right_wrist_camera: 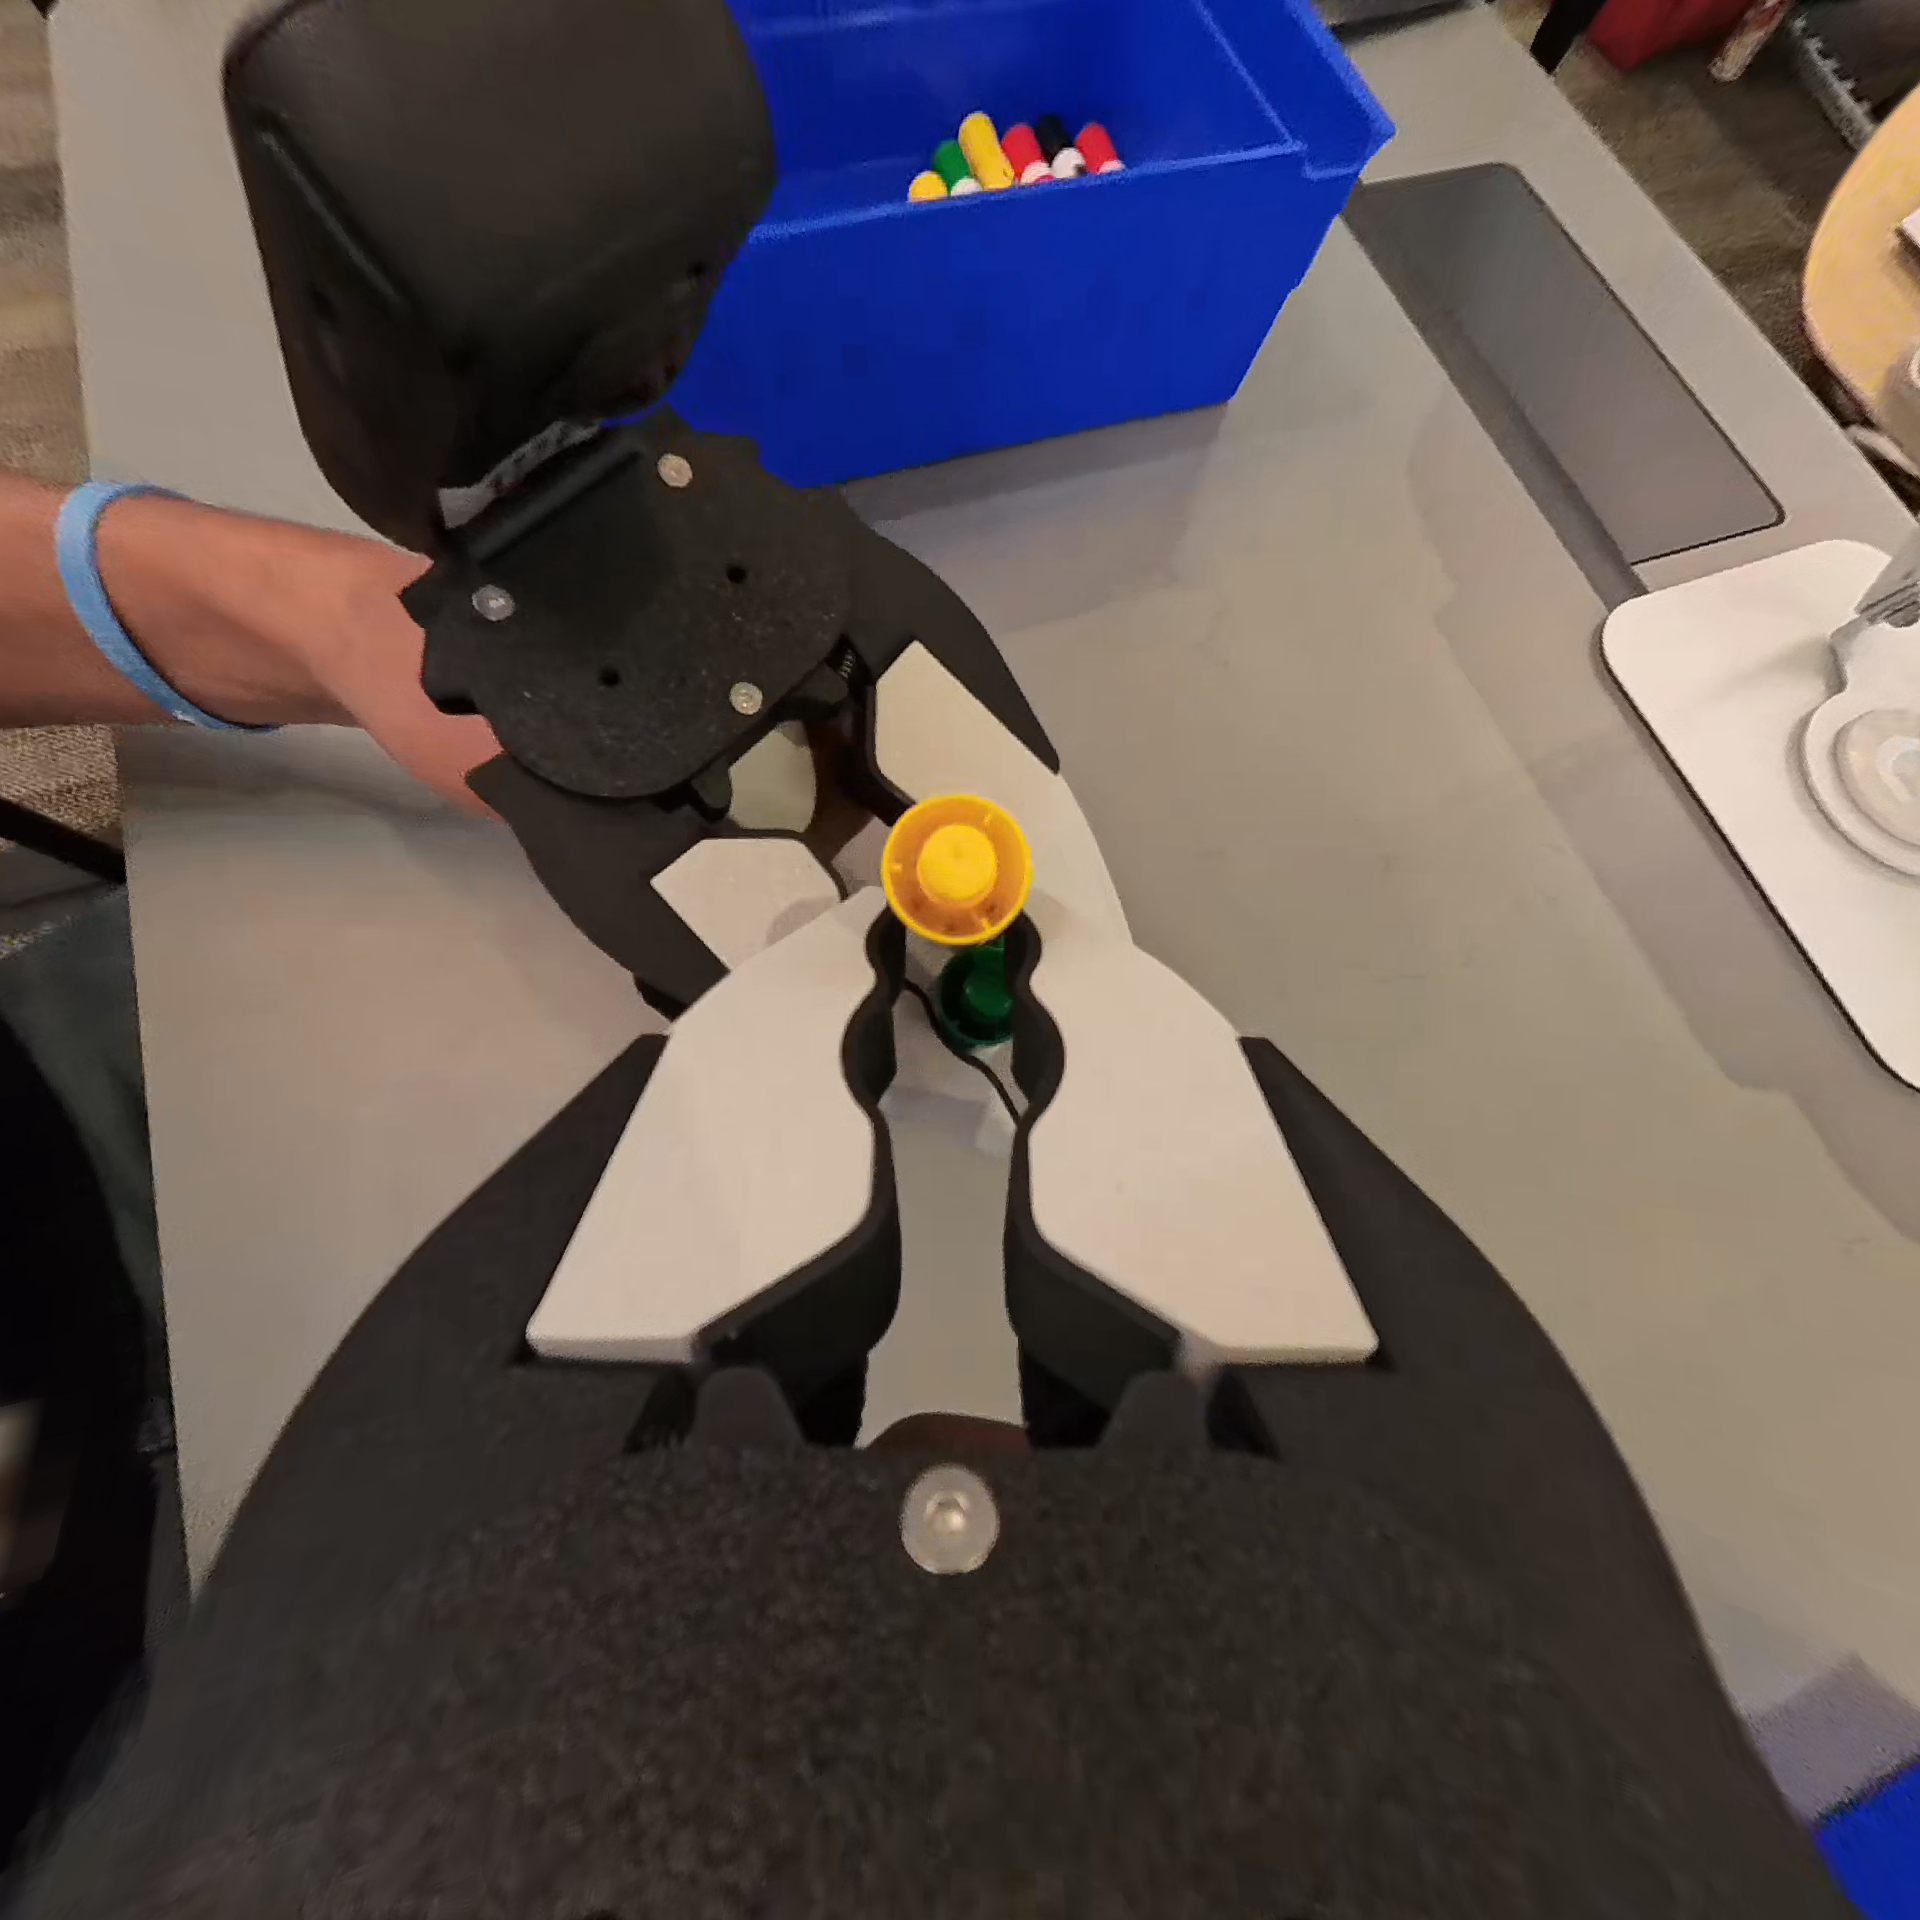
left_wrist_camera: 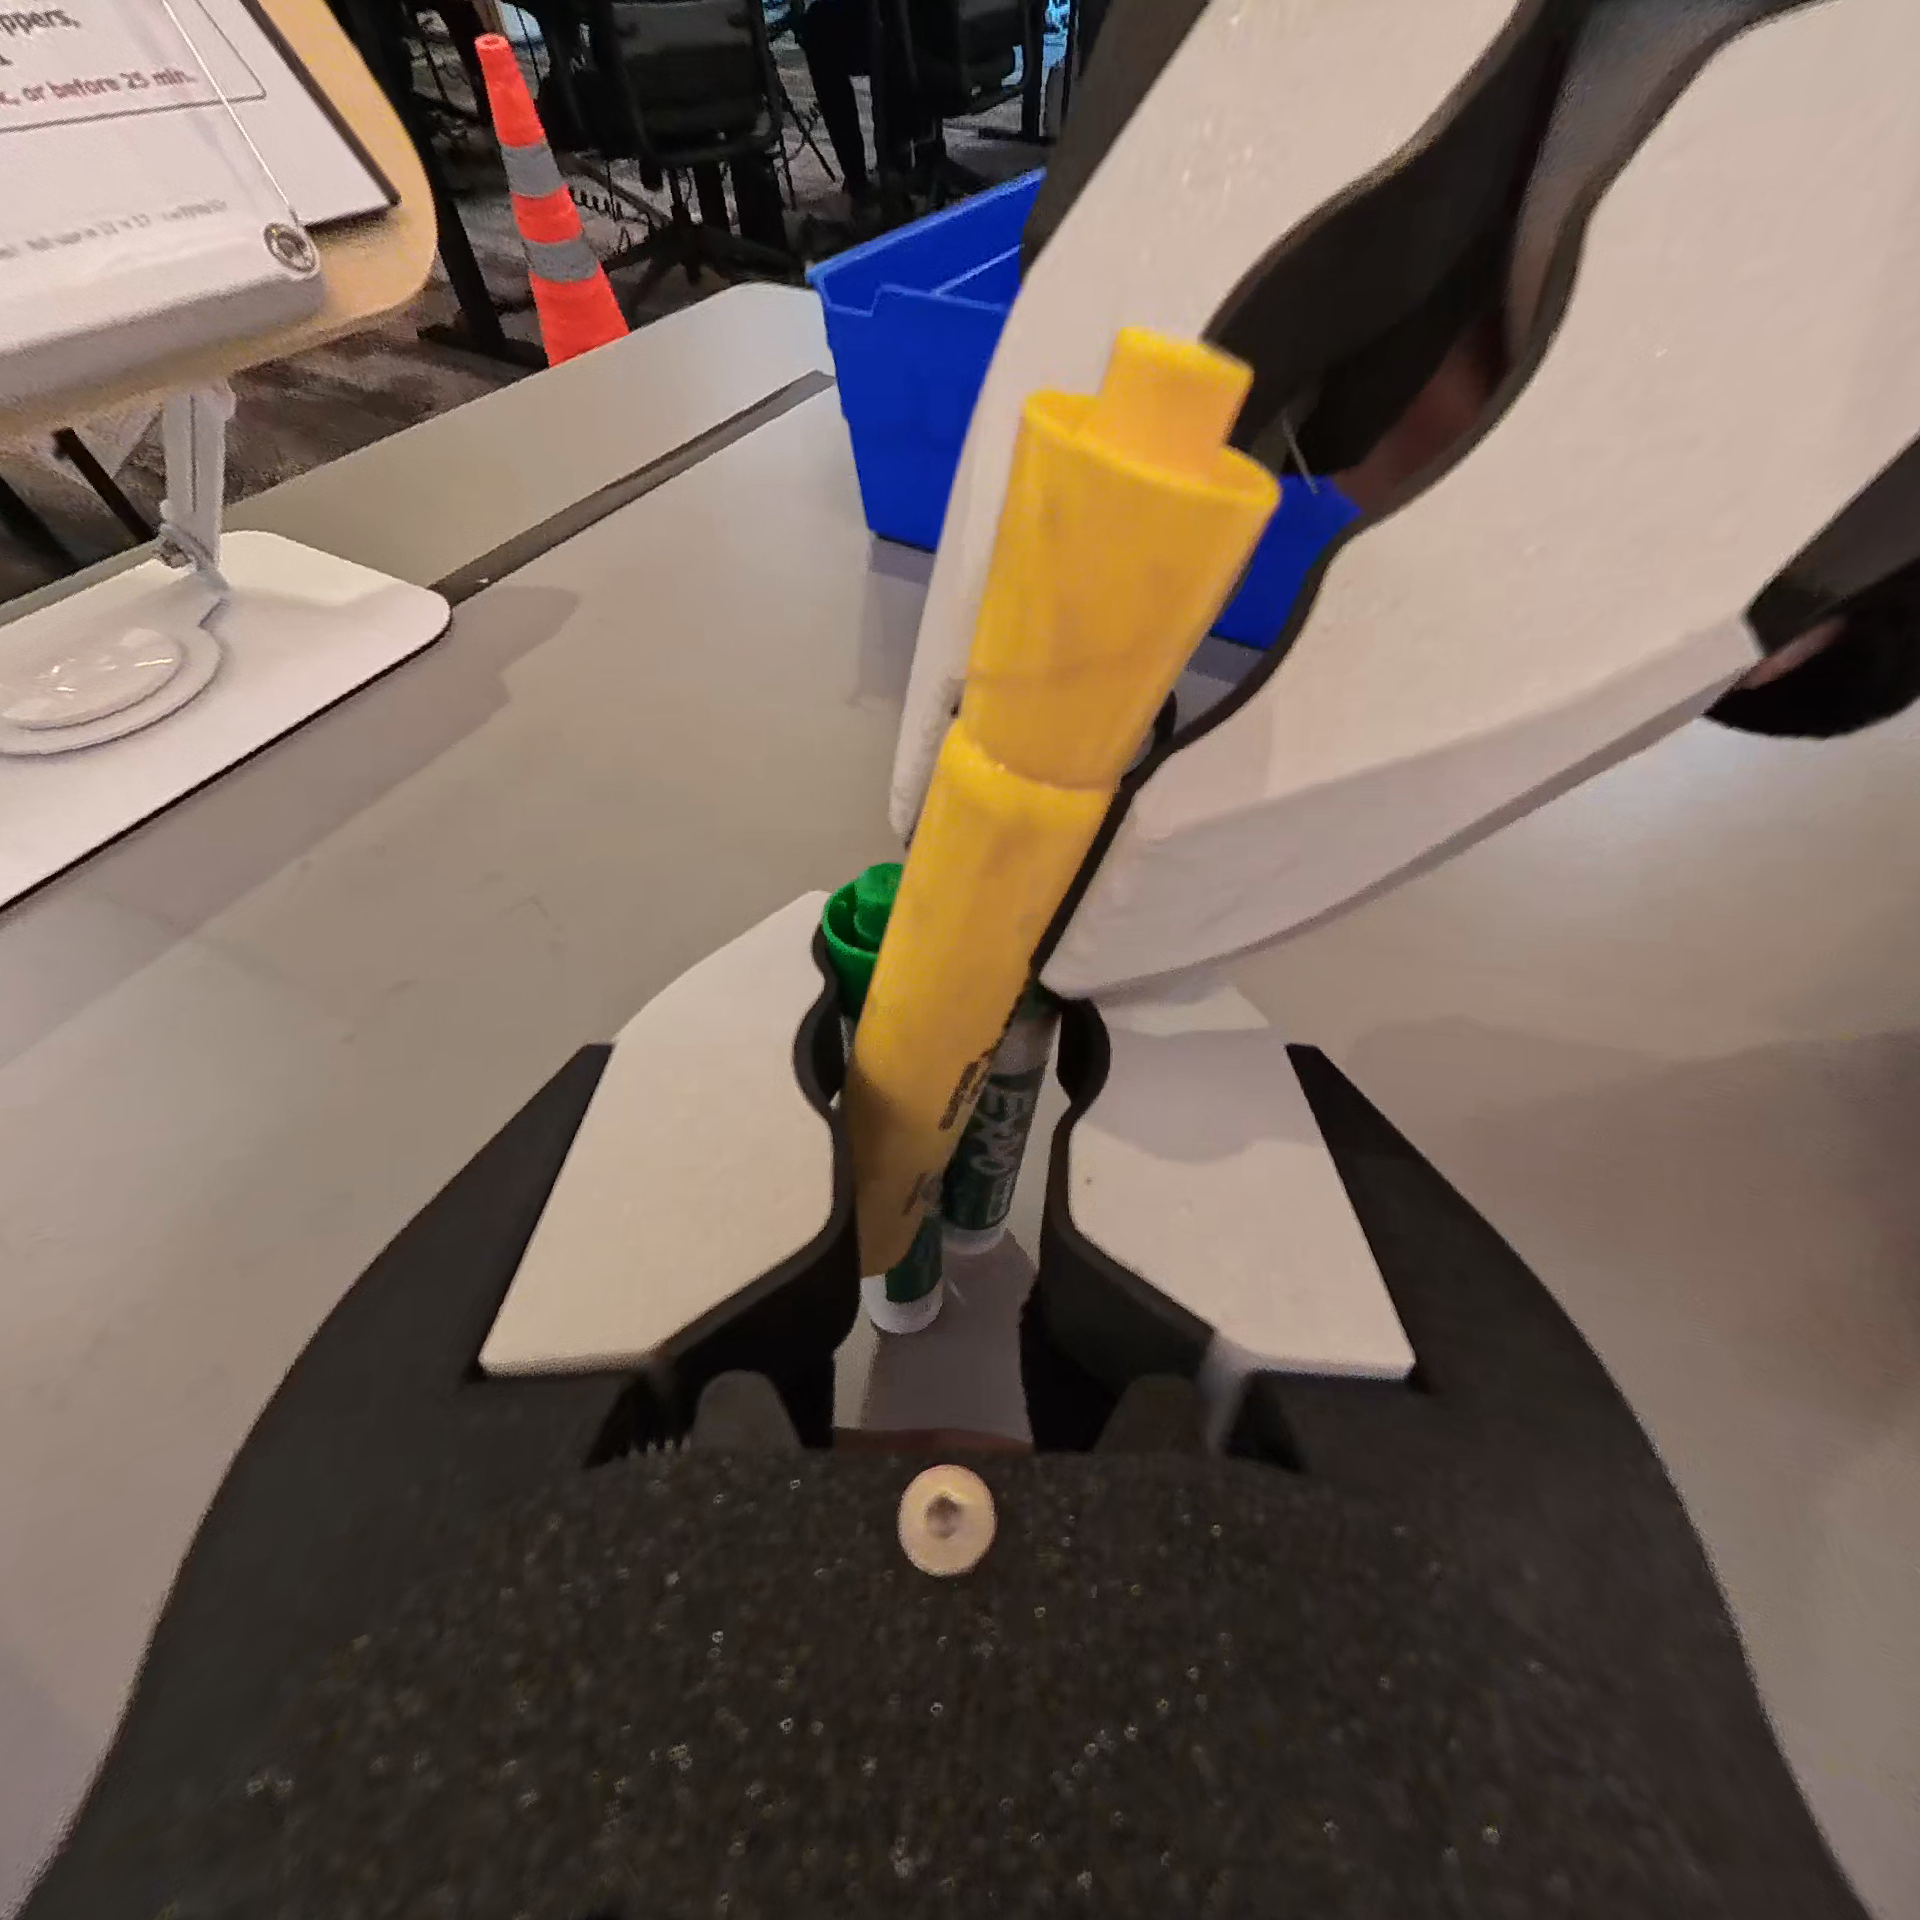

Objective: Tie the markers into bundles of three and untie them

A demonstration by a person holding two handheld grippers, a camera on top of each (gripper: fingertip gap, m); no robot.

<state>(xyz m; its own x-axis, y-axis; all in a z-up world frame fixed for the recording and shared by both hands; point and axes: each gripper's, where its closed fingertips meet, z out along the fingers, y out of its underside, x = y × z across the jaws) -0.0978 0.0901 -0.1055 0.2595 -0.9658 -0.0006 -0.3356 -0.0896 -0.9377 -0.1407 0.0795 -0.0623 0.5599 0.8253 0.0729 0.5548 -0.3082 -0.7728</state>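
Hard, smooth plastic: we judge the yellow marker (left_wrist_camera: 1049,790) and green markers (left_wrist_camera: 992,1143) light, stiff, slippery. Just before the blue bin (right_wrist_camera: 1039,343), above the surface (left_wrist_camera: 520,831), our left tool (left_wrist_camera: 940,1122) clenches their barrels; the right tool (right_wrist_camera: 951,997) pinches the bundle's caps. Mid-barrel grips best.

Your left gripper (left_wrist_camera: 951,1049): coarse matt black body, jaws faced in smooth matt white plates, one bright metal screw (left_wrist_camera: 945,1520). Your yellow marker (left_wrist_camera: 1049,769): scuffed, semi-gloss plastic. Green marker (left_wrist_camera: 868,925): glossy plastic cap. Blue bin (right_wrist_camera: 1039,312): smooth moulded plastic. Worktop (left_wrist_camera: 520,831): smooth grey laminate, faint sheen. Your wristband (right_wrist_camera: 99,603): soft matt blue.
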